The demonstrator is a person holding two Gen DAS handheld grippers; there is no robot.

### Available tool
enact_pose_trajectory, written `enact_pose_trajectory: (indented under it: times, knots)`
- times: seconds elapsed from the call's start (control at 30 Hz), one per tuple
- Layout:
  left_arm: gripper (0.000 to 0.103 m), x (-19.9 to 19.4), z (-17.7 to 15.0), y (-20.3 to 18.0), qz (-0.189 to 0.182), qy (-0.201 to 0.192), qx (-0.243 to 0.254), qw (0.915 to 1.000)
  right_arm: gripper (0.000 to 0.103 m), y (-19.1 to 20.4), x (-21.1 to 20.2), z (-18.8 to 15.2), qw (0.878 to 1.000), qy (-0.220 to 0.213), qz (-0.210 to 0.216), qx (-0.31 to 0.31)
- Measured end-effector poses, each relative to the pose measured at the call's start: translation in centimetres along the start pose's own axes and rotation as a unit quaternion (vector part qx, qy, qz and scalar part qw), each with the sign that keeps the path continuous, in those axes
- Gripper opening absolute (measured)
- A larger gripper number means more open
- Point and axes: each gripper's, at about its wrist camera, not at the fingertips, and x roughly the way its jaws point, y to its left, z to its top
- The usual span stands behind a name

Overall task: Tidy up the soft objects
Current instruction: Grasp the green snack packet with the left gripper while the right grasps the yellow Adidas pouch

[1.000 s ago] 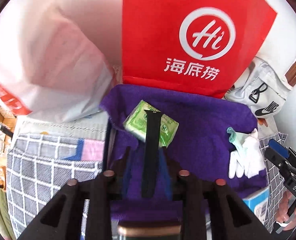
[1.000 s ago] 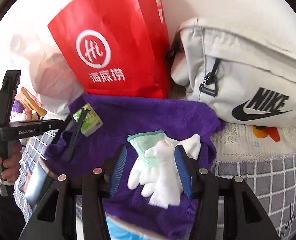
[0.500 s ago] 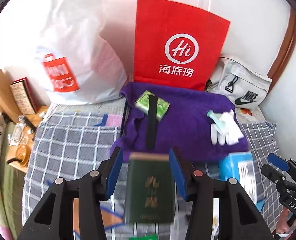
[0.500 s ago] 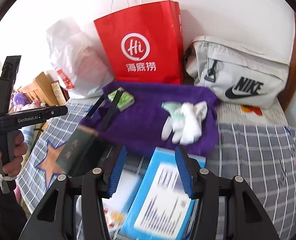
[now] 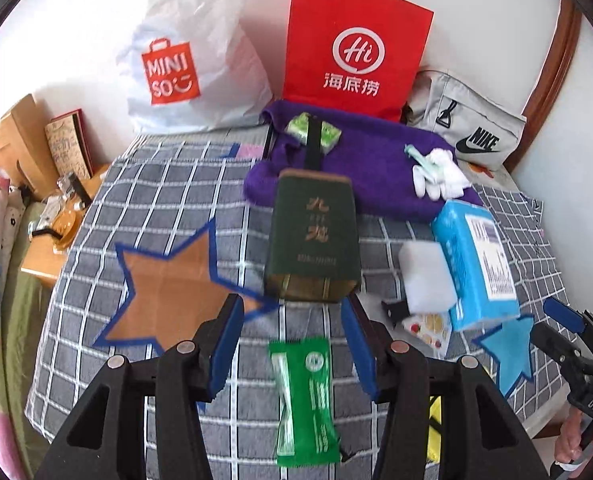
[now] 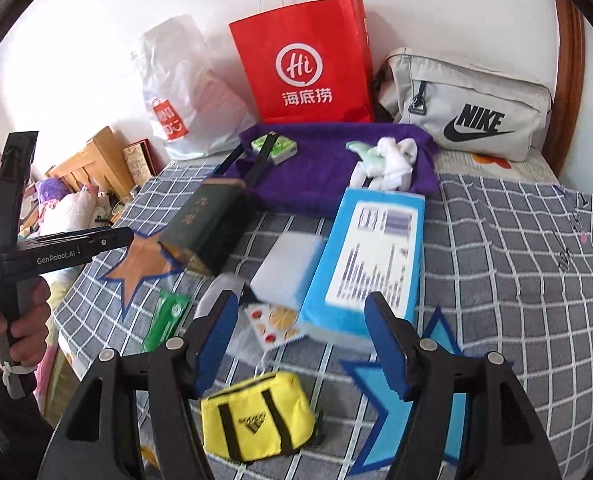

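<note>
A purple towel [image 5: 368, 168] [image 6: 320, 172] lies at the back of the checked bed. On it rest white gloves [image 5: 436, 174] [image 6: 388, 160], a green tissue pack [image 5: 316, 133] [image 6: 276, 146] and a black strap [image 5: 313, 148]. My left gripper [image 5: 292, 344] is open and empty, above a green sachet [image 5: 304, 400], just short of a dark green box [image 5: 312, 236]. My right gripper [image 6: 302, 344] is open and empty above a yellow pouch [image 6: 256, 416], near a blue tissue pack [image 6: 370, 264] and a white sponge [image 6: 288, 272].
A red paper bag [image 5: 356, 48], a white Miniso bag [image 5: 188, 64] and a grey Nike bag [image 6: 468, 116] stand along the wall. An orange star [image 5: 168, 288] and a blue star [image 6: 408, 400] mark the bedspread. A blister pack [image 6: 274, 322] lies by the sponge. A wooden bedside table [image 5: 36, 184] stands at left.
Both grippers have pulled back from the purple towel toward the near edge of the bed. The view widened; the box, sachet, sponge, tissue pack and yellow pouch came into view.
</note>
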Motion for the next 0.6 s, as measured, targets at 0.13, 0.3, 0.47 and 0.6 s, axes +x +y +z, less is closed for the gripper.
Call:
enact_pose_trajectory:
  times: [0.13, 0.3, 0.47, 0.6]
  knots:
    - [0.050, 0.5, -2.3, 0.4, 0.000, 0.010, -0.002, 0.9999, 0.080, 0.5, 0.2, -2.9, 1.000, 0.005, 0.003, 0.001]
    - [0.050, 1.7, -4.4, 0.5, -0.004, 0.025, -0.003, 0.9997, 0.080, 0.8, 1.6, -5.8, 0.999, 0.034, -0.001, 0.003]
    - [0.050, 2.9, -5.8, 0.7, -0.009, 0.037, -0.003, 0.9993, 0.080, 0.4, 3.0, -7.5, 0.999, 0.048, -0.014, 0.007]
    - [0.050, 4.1, -6.6, 0.9, -0.014, 0.052, -0.009, 0.9985, 0.080, 0.4, 4.2, -8.0, 0.998, 0.061, -0.007, 0.006]
